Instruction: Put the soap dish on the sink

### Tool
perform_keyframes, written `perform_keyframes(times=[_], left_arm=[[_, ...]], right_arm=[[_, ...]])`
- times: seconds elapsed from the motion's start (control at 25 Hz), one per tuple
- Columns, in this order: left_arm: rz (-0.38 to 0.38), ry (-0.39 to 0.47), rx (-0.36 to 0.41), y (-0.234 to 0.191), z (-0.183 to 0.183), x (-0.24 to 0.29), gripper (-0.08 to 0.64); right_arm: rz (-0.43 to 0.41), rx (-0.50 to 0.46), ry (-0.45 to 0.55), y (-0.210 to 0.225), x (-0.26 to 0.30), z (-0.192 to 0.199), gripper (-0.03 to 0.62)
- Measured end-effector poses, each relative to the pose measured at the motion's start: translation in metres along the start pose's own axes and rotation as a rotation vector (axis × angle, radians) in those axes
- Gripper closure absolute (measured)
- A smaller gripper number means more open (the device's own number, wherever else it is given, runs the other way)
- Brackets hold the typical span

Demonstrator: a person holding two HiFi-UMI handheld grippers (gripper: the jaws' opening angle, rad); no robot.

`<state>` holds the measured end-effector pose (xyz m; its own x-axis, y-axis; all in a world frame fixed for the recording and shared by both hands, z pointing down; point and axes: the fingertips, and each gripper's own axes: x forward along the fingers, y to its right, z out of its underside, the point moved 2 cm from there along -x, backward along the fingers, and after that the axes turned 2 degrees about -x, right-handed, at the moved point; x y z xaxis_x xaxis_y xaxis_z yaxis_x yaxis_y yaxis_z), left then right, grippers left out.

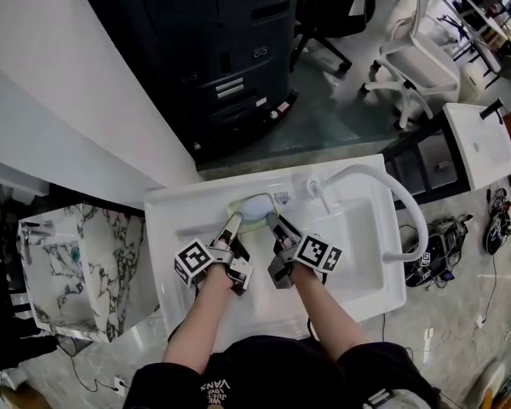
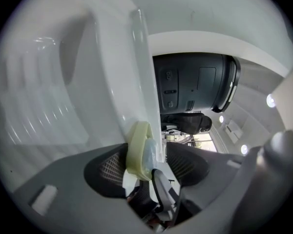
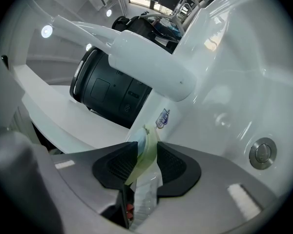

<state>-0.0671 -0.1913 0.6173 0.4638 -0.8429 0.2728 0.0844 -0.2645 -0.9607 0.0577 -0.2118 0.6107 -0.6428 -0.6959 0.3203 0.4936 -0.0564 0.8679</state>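
Note:
A pale yellow-green soap dish (image 1: pixel 255 205) with a clear insert rests on the back rim of the white sink (image 1: pixel 166 254), held on edge between both grippers. My left gripper (image 1: pixel 232 221) stands open around the dish's left end. In the left gripper view the dish (image 2: pixel 138 150) lies against the left pad, with a gap to the right pad, between the jaws of that gripper (image 2: pixel 146 162). My right gripper (image 1: pixel 275 222) is shut on the dish's right end. In the right gripper view both pads of that gripper (image 3: pixel 146 167) press the dish's rim (image 3: pixel 147 152).
A white faucet (image 1: pixel 383 181) arches over the basin at the right, and its spout (image 3: pixel 146 62) hangs above the dish. The drain (image 3: pixel 262 152) sits in the basin. A black machine (image 1: pixel 221 49) stands behind the sink, a marble counter (image 1: pixel 77 262) at the left.

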Motion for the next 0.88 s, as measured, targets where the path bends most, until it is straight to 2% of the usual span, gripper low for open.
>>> perform_keyframes(times=[0.2,0.36,0.88], left_arm=[[-0.012,0.022,-0.05,-0.0004,-0.004,0.0012,0.26],[-0.023,0.031,-0.05,-0.0011,-0.0042,0.0026,0.241],[0.002,0.12,-0.168,-0.0031,-0.0086,0.0011,0.209]], right_arm=[[0.004,0.006,-0.001,0.0005,0.001,0.0003,0.486],[0.003,0.01,-0.002,0.0006,0.0015,0.0001,0.472],[-0.019,0.018,-0.001,-0.0008,-0.0065,0.0017,0.436]])
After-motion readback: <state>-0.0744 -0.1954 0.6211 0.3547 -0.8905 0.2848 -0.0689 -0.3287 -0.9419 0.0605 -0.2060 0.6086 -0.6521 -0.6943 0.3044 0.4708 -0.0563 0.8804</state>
